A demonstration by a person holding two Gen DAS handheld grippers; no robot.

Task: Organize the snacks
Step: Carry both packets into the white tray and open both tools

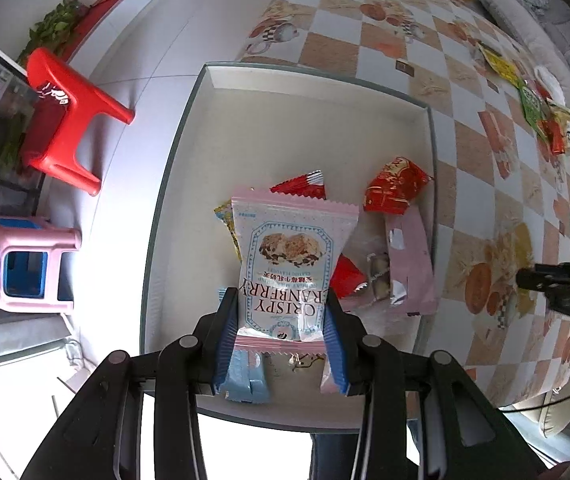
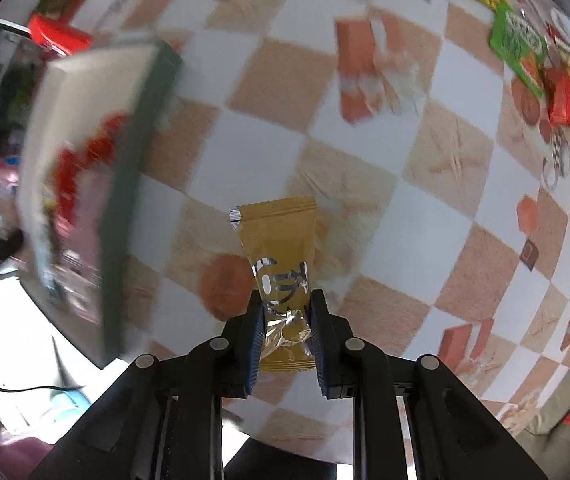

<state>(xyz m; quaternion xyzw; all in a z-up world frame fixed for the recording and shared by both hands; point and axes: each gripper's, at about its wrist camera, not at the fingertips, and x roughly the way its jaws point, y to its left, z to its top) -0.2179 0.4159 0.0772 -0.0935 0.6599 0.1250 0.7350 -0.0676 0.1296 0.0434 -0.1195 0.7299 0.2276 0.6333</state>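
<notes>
My left gripper is shut on a pink and blue "Crispy Cranberry" snack packet, which hangs above the white box. Inside the box lie red packets, a pink wrapper and other small snacks. My right gripper is shut on a mustard-yellow snack packet over the checkered tablecloth. The same box appears blurred at the left of the right wrist view. The tip of the right gripper shows at the right edge of the left wrist view.
Several loose snack packets lie on the far right of the table, seen also as green and red packets. A red stool and a pink stool stand on the floor left of the table.
</notes>
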